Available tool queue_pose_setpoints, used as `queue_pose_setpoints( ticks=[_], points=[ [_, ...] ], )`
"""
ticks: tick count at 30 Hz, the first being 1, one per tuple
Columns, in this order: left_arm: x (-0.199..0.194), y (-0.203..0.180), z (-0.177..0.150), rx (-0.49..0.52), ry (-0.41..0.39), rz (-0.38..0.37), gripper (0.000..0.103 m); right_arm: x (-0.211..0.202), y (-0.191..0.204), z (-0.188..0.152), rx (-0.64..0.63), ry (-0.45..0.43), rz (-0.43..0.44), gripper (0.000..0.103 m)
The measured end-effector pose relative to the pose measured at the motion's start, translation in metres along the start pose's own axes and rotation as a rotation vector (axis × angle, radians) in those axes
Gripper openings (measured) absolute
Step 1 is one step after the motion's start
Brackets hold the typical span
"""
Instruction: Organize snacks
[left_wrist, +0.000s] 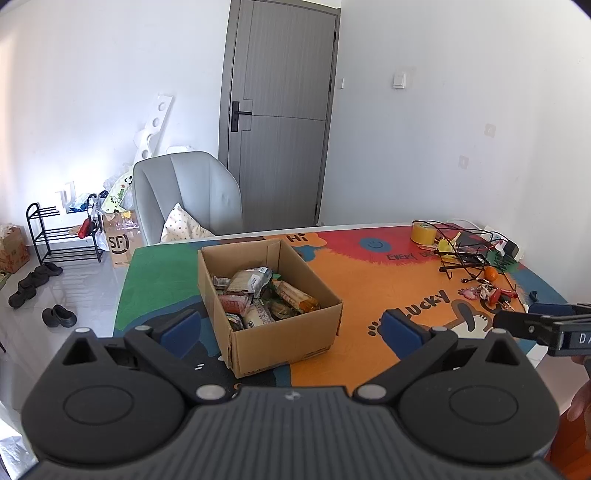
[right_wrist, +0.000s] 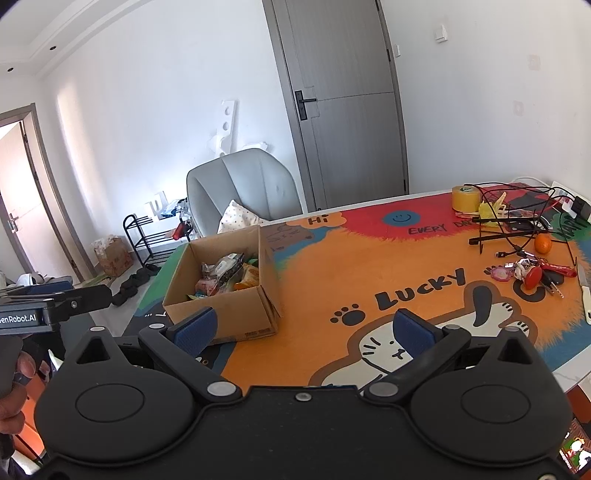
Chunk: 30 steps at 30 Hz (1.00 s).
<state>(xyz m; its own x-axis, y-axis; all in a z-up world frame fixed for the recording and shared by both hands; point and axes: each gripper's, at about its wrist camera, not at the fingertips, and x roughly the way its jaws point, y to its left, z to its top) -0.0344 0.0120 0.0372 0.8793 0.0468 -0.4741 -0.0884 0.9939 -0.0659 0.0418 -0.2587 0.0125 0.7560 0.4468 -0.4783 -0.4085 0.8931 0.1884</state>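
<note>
**Snacks sit boxed; both grippers hang back, wide and empty**

A white-walled room with a grey door (left_wrist: 280, 110) and a grey armchair (left_wrist: 184, 192) stands behind a table spread with a bright cartoon mat (left_wrist: 369, 280). On the mat's left part stands an open cardboard box (left_wrist: 280, 339), its flaps up, and the snacks (left_wrist: 262, 295) lie piled inside it: a loose heap of wrapped packets, some on edge. No packet can be seen lying out on the mat in either view. That fits a job already gathered up as well as one where the box is the source and the packets are to be laid out.

At the table's far right sits a clutter apart from the box: a roll of yellow tape (right_wrist: 466, 199), a tangle of black cables (right_wrist: 517, 221), an orange (right_wrist: 543, 243) and a bunch of keys (right_wrist: 532, 273).

The left gripper (left_wrist: 291, 328) hovers just short of the box, jaws spread wide with nothing between them. The right gripper (right_wrist: 303, 332) hangs over the mat beside the box, likewise spread and empty.

Risks, as I judge them: the box looks light, so a finger catching its wall could shove or tip it. The packets overlap, so a pinch may lift two or let a slick wrapper slip. A wide sweep to the right could snag the cables.
</note>
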Motion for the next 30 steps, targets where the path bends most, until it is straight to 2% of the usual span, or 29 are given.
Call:
queue_pose_setpoints(
  ticks=[30],
  points=[
    [0.0020, -0.0002, -0.0017, -0.007, 0.005, -0.013, 0.103, 0.0031, 0.0010, -0.0013, -0.009, 0.011, 0.008, 0.103]
  ],
)
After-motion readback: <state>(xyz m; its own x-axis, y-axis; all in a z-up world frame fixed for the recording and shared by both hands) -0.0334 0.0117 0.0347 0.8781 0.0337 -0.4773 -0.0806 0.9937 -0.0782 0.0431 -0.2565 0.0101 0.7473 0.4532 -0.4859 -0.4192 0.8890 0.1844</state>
